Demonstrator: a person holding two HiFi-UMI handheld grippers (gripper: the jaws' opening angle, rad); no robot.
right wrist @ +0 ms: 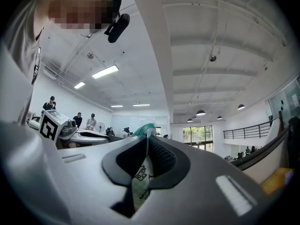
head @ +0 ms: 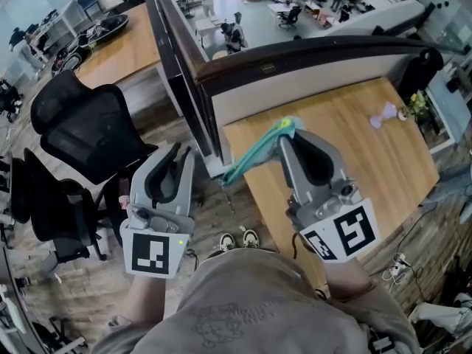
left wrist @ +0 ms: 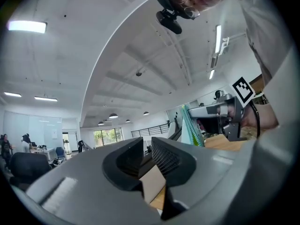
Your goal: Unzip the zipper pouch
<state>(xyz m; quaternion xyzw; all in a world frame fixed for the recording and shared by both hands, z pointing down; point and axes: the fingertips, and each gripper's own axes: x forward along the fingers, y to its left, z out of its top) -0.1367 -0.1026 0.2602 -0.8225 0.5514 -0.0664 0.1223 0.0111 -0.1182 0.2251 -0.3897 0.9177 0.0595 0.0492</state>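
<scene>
The zipper pouch (head: pixel 254 155) is teal and hangs in the air over the left edge of the wooden desk (head: pixel 361 146), drooping down to the left. My right gripper (head: pixel 290 135) is shut on its upper right end. In the right gripper view the pads of my right gripper (right wrist: pixel 146 142) pinch a thin printed part of the pouch (right wrist: pixel 140 172), with teal showing above. My left gripper (head: pixel 183 152) hovers to the left of the pouch, over the floor, apart from it. In the left gripper view my left gripper (left wrist: pixel 146 146) shows a narrow gap with nothing in it, and the pouch (left wrist: pixel 192 128) is off to the right.
A dark-topped partition (head: pixel 295 57) runs behind the desk. A black office chair (head: pixel 81 124) stands at the left on the wood floor. A small lilac object (head: pixel 383 114) and a plant (head: pixel 417 105) sit at the desk's far right. The person's shoes (head: pixel 240 238) are below.
</scene>
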